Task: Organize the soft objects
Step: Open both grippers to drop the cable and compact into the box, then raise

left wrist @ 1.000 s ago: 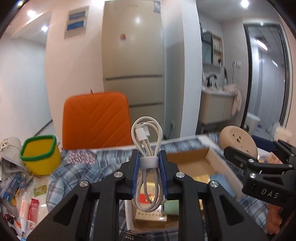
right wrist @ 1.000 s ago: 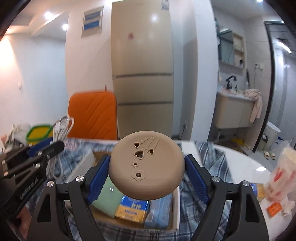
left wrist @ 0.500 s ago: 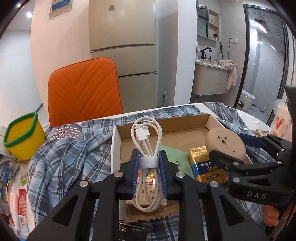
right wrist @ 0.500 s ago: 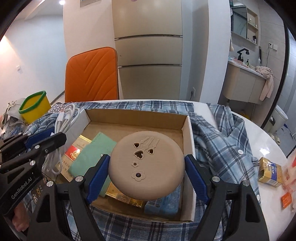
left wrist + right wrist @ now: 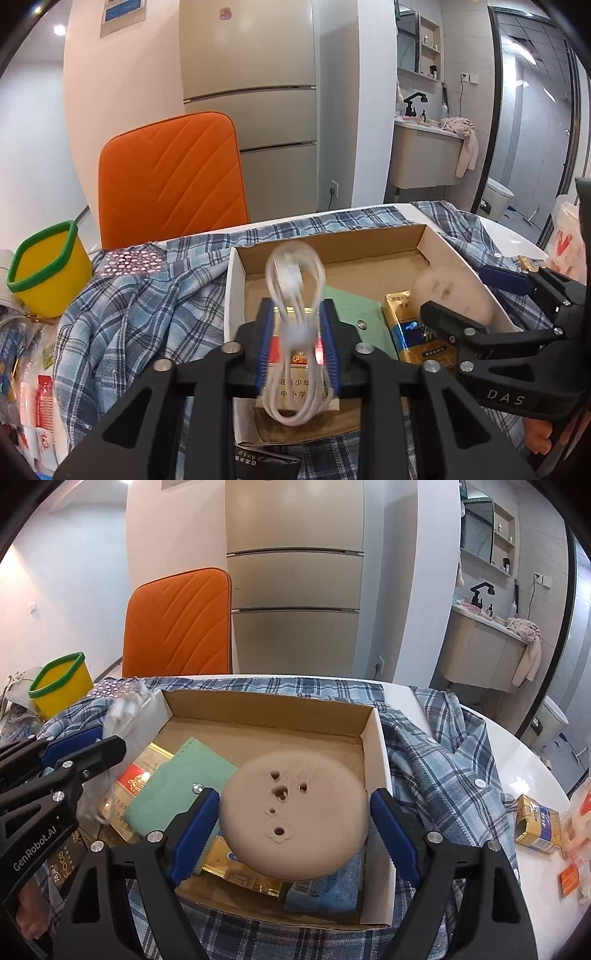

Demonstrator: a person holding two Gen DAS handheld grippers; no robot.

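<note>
1. Left hand-held gripper [image 5: 296,345], lower centre of its view: jaws opening, the blurred white cable bundle [image 5: 295,332] loose between them over the cardboard box [image 5: 439,243].
2. Right hand-held gripper [image 5: 295,821], lower centre: jaws opening, the tan round cushion [image 5: 295,814] between them, slipping free over the box's right side.

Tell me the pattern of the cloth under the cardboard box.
Blue and white plaid cloth, clearest in the right wrist view.

Orange chair [image 5: 170,181] stands behind the counter [image 5: 517,753], backrest upright. Beige refrigerator [image 5: 251,107] stands against the wall, just right of the chair. Yellow cup with a green rim [image 5: 44,273] sits on the counter, left of the chair. Bathroom vanity [image 5: 424,158], well right of the chair, has a pink towel [image 5: 463,142] draped over its edge.
</note>
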